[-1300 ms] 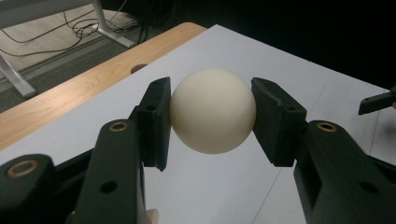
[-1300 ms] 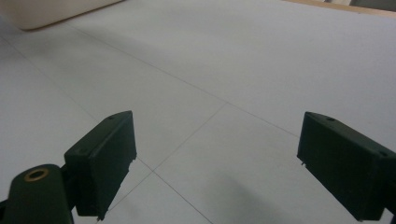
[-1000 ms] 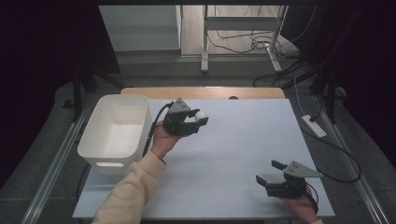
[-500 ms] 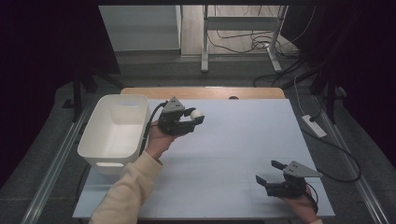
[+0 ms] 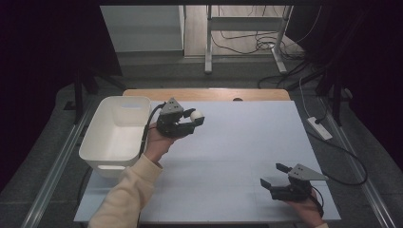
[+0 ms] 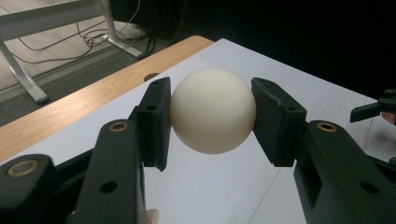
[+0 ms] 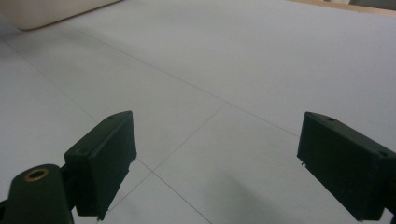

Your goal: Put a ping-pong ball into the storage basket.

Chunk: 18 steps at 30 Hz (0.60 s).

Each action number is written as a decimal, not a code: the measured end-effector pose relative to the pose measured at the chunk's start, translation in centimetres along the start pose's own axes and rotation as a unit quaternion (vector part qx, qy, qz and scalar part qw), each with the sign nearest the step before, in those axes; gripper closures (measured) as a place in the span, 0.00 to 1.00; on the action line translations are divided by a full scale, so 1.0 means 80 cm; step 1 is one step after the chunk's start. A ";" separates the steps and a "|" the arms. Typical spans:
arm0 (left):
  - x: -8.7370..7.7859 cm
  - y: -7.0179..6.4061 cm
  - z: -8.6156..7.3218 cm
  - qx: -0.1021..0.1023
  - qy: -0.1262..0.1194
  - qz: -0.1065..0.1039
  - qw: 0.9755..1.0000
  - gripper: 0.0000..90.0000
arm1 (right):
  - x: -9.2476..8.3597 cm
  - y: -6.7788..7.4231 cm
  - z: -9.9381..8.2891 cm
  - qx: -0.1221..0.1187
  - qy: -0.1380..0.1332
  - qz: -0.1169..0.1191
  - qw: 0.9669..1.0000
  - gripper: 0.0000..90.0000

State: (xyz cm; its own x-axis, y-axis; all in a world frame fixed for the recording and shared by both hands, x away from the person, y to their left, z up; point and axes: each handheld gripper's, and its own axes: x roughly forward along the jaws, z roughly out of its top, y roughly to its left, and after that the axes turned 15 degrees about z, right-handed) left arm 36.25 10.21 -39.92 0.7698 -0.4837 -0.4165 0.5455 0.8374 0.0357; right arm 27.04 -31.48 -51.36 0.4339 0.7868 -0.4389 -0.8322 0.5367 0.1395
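A cream-white ball (image 6: pixel 213 110) sits between the two black jaws of my left gripper (image 6: pixel 211 116), which is shut on it. From above, that gripper (image 5: pixel 194 118) hangs over the white table top just right of the white bin (image 5: pixel 97 142), with the ball (image 5: pixel 196 114) at its tip. Low at the near right of the table, my right gripper (image 5: pixel 273 175) stands open with nothing between its jaws. In its own view the right gripper (image 7: pixel 215 168) frames only bare table surface.
The white rectangular bin stands at the table's left side, and its corner (image 7: pixel 51 11) appears far off in the right gripper view. A wooden strip (image 5: pixel 209 94) runs along the far edge. Desk legs and cables (image 5: pixel 247 45) lie on the floor beyond; a power strip (image 5: pixel 319 128) lies at the right.
My left gripper, with the ball in it, has drifted a little to the left, toward the bin. The right gripper has stayed where it was.
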 end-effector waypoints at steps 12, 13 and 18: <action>-0.012 0.009 0.000 -0.008 -0.005 0.006 1.000 0.57 | 0.000 0.000 0.000 0.000 0.000 0.000 1.000 0.13; -0.013 0.010 0.000 -0.008 -0.006 0.006 1.000 0.57 | 0.000 0.000 0.000 0.000 0.000 0.000 1.000 0.13; -0.017 0.013 0.000 -0.011 -0.008 0.010 1.000 0.57 | 0.000 0.000 0.000 0.000 0.001 0.000 1.000 0.13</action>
State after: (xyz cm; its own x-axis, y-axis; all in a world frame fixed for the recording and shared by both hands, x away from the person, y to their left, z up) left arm 35.79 11.74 -39.36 0.7857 -0.4704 -0.4017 0.5224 0.8523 0.0236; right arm 27.04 -31.45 -51.37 0.4335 0.7862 -0.4403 -0.8318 0.5371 0.1400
